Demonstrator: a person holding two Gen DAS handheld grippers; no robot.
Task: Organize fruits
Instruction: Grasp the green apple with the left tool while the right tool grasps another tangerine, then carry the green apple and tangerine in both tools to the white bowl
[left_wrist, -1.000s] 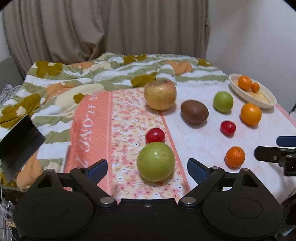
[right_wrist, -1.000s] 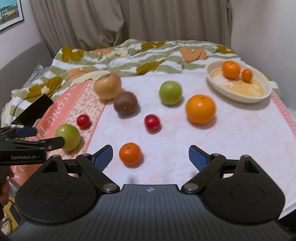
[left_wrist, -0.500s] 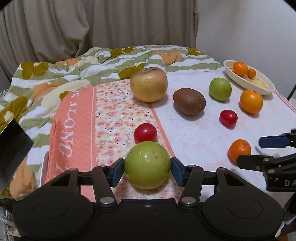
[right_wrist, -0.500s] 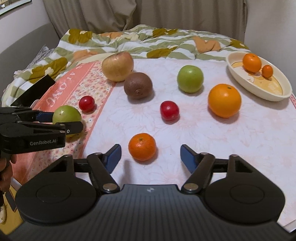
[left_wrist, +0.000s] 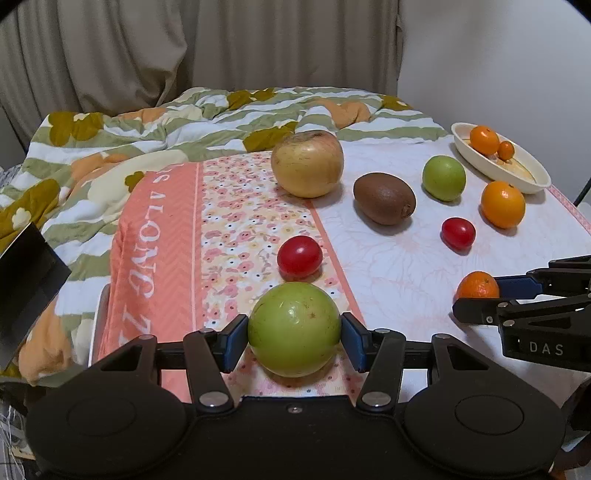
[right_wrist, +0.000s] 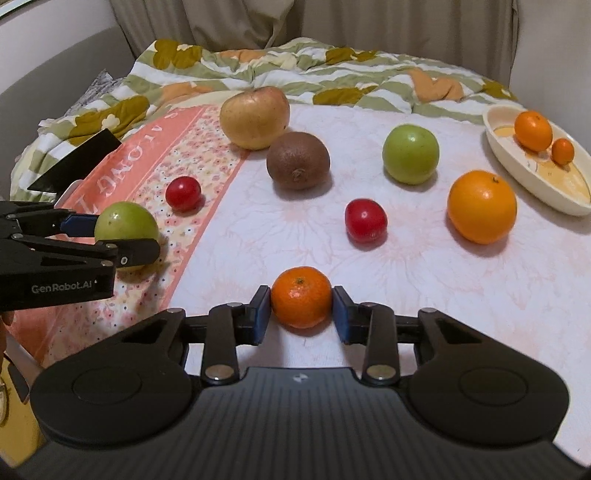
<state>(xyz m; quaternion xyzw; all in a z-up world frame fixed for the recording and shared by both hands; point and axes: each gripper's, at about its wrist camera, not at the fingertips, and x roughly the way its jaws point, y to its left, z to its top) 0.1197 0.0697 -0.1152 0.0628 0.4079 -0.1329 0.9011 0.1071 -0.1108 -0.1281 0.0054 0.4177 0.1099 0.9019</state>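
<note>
Now your left gripper (left_wrist: 294, 329) has both blue pads pressed on the sides of the green apple (left_wrist: 294, 329), which sits on the flowered strip of the cloth (left_wrist: 240, 221) at 6 o'clock in the left wrist view. Just beyond it, at 12 o'clock from the apple, lies a red tomato (left_wrist: 299, 256), near but not touching. Your right gripper (right_wrist: 301, 311) is closing its jaws around the small mandarin (right_wrist: 301, 297); the pads are against its two sides, or almost, and the fruit rests on the white part of the cloth. From this mandarin, a second red tomato (right_wrist: 366, 220) is at about 1 o'clock, the big orange (right_wrist: 481, 206) at 2 o'clock, and the cream dish (right_wrist: 509, 166) is further out in the same direction, with two small oranges (right_wrist: 533, 130) inside it. The kiwi (right_wrist: 297, 161) is at 12 o'clock, the large yellow apple (right_wrist: 254, 117) just behind it at 11 o'clock, and another green apple (right_wrist: 410, 154) at 1 o'clock, well apart from the dish. A rumpled striped blanket (right_wrist: 258, 70) covers the far side.
</note>
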